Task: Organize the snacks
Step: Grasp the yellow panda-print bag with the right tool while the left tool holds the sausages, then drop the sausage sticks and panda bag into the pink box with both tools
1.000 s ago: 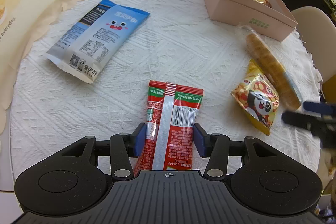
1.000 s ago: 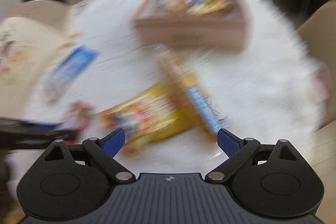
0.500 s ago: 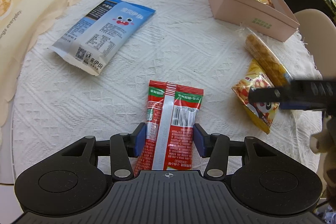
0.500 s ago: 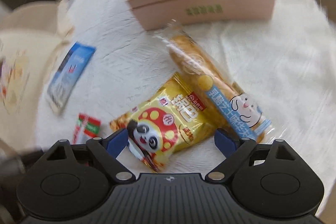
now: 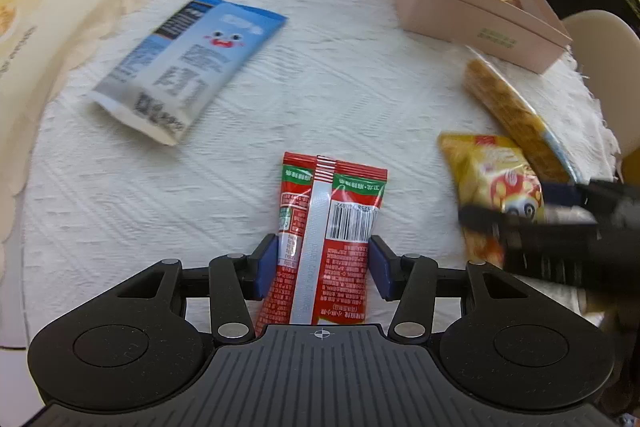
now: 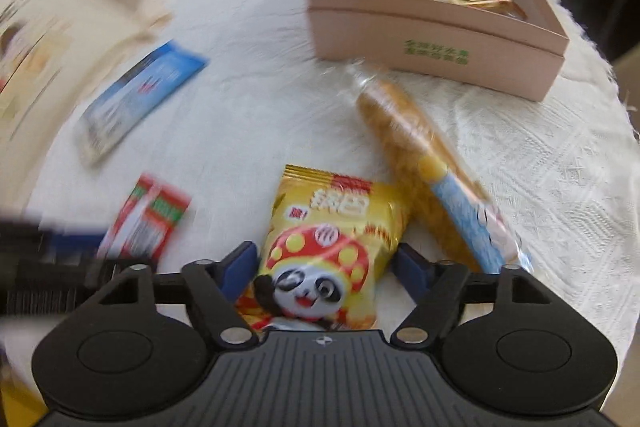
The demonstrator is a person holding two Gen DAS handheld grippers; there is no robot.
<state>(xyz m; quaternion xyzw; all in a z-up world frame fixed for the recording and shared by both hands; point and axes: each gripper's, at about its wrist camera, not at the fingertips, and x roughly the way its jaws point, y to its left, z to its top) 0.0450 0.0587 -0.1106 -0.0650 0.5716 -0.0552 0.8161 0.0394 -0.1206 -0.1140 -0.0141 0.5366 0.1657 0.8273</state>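
1. Left gripper (image 5: 323, 265): jaws straddle the red sachet (image 5: 328, 227), blue pads at its 2 long edges. Looks like contact, so I read it as clamped on the sachet, which lies flat on the white tablecloth (image 5: 328, 75).
2. Right gripper (image 6: 327, 269): jaws have just been closing, with the yellow panda bag (image 6: 332, 259) between them. Left pad is at the bag's edge, right pad shows a sliver of cloth beside it, so not pinched yet. I call it released.
3. Layout: panda bag sits just beside the long biscuit pack (image 6: 424, 171), edges touching or overlapping, cannot tell which. Biscuit pack's clear end reaches the pink box (image 6: 436, 39) wall.
4. Pink box is at the far side of the table and already holds a few wrapped snacks. Blue pouch (image 5: 188, 63) lies apart at far left, next to a cream paper bag (image 5: 44, 7).
5. Step in hand, my read: double pickup, 1 snack per hand, both bound for the box.
6. Next move needs: finish the right squeeze on the bag only, without snagging the biscuit pack; lift both clear of the cloth; carry over the box wall; drop inside.
7. Risk: puffy bag could slip from a shallow pinch.
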